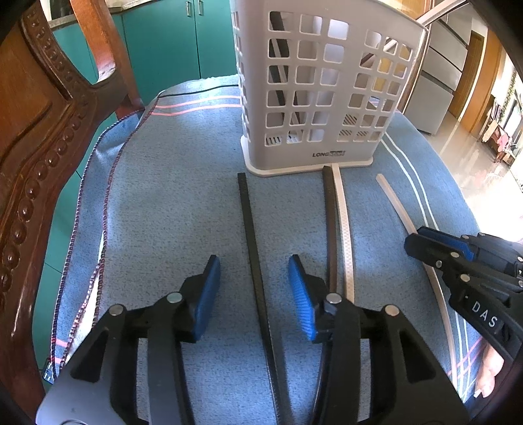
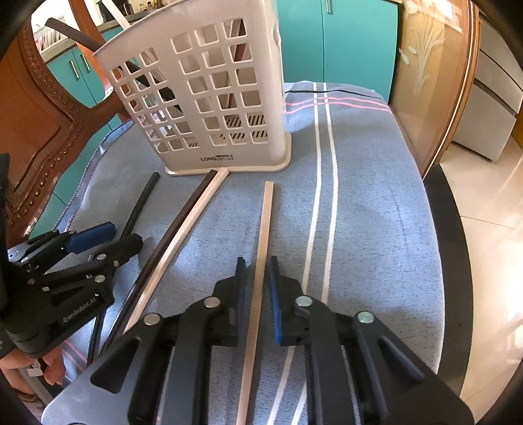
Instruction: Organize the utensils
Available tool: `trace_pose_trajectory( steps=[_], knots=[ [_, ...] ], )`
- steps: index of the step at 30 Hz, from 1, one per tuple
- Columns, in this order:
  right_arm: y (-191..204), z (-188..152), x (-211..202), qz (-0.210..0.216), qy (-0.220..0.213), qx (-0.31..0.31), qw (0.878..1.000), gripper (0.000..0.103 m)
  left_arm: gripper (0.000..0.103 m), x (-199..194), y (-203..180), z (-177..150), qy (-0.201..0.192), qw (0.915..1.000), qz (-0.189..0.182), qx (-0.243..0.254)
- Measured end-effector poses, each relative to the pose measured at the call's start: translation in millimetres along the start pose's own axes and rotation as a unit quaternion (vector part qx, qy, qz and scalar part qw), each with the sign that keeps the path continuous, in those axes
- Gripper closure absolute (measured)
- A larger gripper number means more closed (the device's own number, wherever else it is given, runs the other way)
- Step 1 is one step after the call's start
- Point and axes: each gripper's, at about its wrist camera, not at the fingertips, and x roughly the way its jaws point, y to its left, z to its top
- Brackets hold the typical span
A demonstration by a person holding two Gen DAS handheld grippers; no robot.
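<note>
A white slotted utensil holder [image 1: 323,98] [image 2: 209,98] stands at the far side of the blue cloth, with a dark stick [image 2: 72,31] and a pale one leaning inside it. My left gripper [image 1: 253,278] [image 2: 108,238] is open, and a black chopstick [image 1: 251,235] [image 2: 143,196] lies flat on the cloth between its fingers, untouched. A dark chopstick [image 1: 330,229] and a cream one [image 1: 345,229] lie side by side to its right. My right gripper [image 2: 258,281] [image 1: 421,242] straddles another cream chopstick [image 2: 263,229] [image 1: 394,202]; its jaws are slightly apart, and a thin gap shows beside the stick.
The blue cloth [image 1: 179,196] has white and pink stripes and covers a rounded seat. A carved wooden chair back [image 1: 39,130] rises close on the left. Teal cabinets [image 1: 170,49] stand behind, and a wood-framed glass panel [image 2: 425,81] stands right. A hand [image 2: 19,369] holds the left gripper.
</note>
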Motion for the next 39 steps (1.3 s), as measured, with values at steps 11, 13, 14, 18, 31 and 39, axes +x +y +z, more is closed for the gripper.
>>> trace_pose_trajectory(
  steps=[11,13,14,18,31,39],
  knots=[
    [5,0,0,-0.001,-0.002,-0.006,1.0,0.08,0.054,0,0,-1,0.0,1.0,0.002,0.002],
    [4,0,0,-0.005,-0.005,-0.002,1.0,0.08,0.053,0,1,-1,0.0,1.0,0.002,0.002],
    [3,0,-1,-0.011,-0.008,-0.002,1.0,0.08,0.052,0,1,-2,0.0,1.0,0.003,0.001],
    [2,0,-2,-0.027,-0.012,-0.006,1.0,0.079,0.048,1,2,-1,-0.001,1.0,0.007,0.003],
    [4,0,0,-0.029,-0.011,-0.01,0.999,0.076,0.045,-3,-7,-4,-0.009,0.9994,0.025,0.023],
    [7,0,0,-0.03,-0.011,-0.015,0.999,0.072,0.043,-5,-10,-5,-0.011,0.9992,0.029,0.027]
  ],
)
